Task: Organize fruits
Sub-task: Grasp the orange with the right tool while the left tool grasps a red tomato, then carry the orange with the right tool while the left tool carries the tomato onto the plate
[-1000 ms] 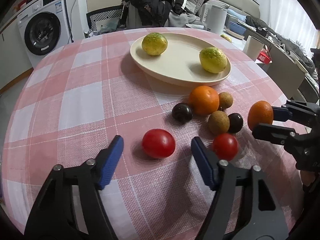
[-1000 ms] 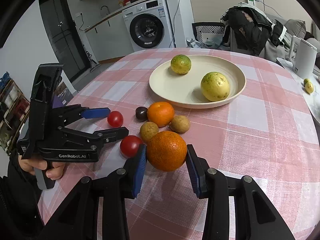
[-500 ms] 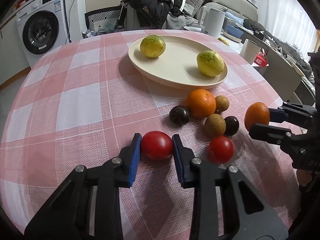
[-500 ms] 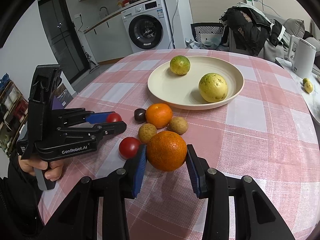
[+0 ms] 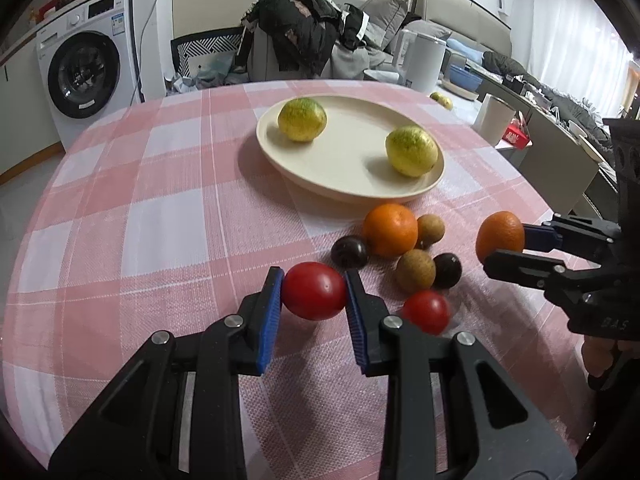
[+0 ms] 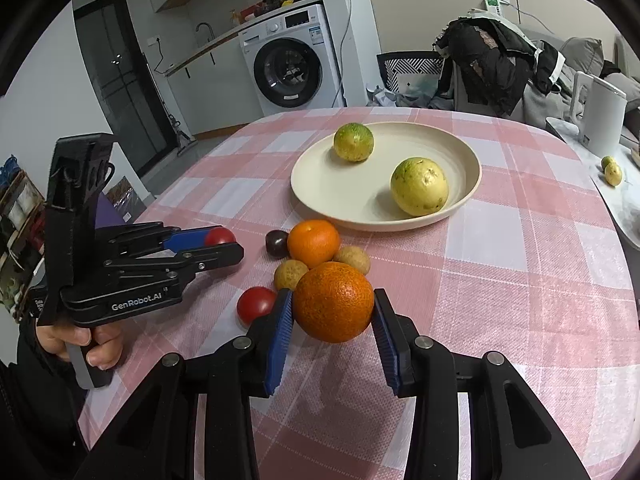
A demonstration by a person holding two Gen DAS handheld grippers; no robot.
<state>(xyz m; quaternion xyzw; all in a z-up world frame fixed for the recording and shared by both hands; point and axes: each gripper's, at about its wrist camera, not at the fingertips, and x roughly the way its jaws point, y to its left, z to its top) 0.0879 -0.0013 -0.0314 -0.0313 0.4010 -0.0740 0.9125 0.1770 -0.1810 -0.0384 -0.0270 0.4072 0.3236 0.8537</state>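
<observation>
surface: pink checked tablecloth (image 5: 168, 216) | plate (image 5: 360, 184) mid-table, washing machine (image 5: 86, 76) behind | left gripper (image 5: 314, 292) clamps tomato (image 5: 314, 291) near plate | right gripper (image 6: 333, 307) clamps orange (image 6: 333, 307) near plate

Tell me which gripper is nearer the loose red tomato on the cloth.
Left. The left gripper, shut on its own tomato, sits right beside the loose tomato; the right gripper, holding an orange, is farther off.

Home: washing machine (image 6: 290, 76), sofa (image 5: 436, 36)
</observation>
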